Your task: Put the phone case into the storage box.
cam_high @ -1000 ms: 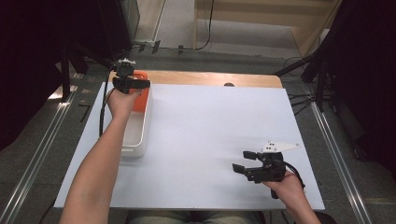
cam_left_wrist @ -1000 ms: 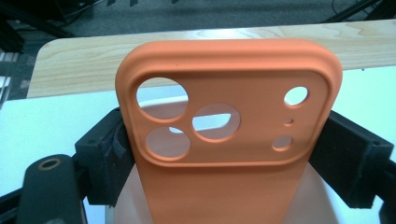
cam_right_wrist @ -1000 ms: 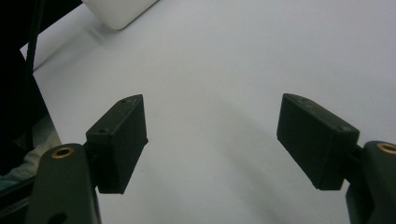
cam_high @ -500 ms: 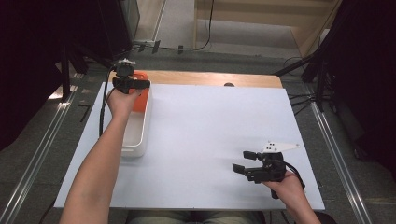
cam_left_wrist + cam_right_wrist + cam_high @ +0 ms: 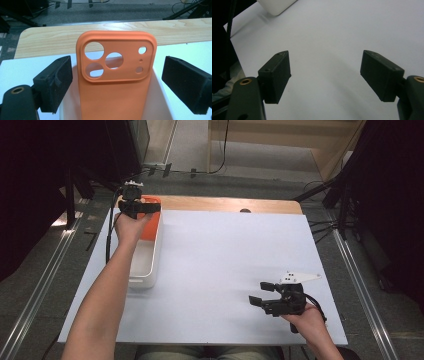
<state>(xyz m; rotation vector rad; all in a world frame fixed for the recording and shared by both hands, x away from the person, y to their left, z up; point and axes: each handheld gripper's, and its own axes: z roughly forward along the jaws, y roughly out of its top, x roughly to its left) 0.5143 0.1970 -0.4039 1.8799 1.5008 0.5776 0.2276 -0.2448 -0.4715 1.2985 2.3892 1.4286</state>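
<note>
An orange phone case (image 5: 117, 100) with camera cut-outs stands upright in a white bin (image 5: 160, 100) at the table's left (image 5: 145, 280). My left gripper (image 5: 116, 67) sits over the bin's far end (image 5: 141, 209). Its jaws have just been opening, and the case stands between them with a gap on each side, touched by neither pad. In the high view the case shows as an orange patch (image 5: 152, 225) under that hand. My right gripper (image 5: 261, 294) rests near the table's front right, open, with only bare white surface between its fingers (image 5: 324, 65).
A white sheet (image 5: 230, 255) covers most of the table, with a wooden strip (image 5: 225, 204) along its far edge. The left gripper's cable (image 5: 109, 235) hangs off the table's left side. Dark stands and floor cables surround the table.
</note>
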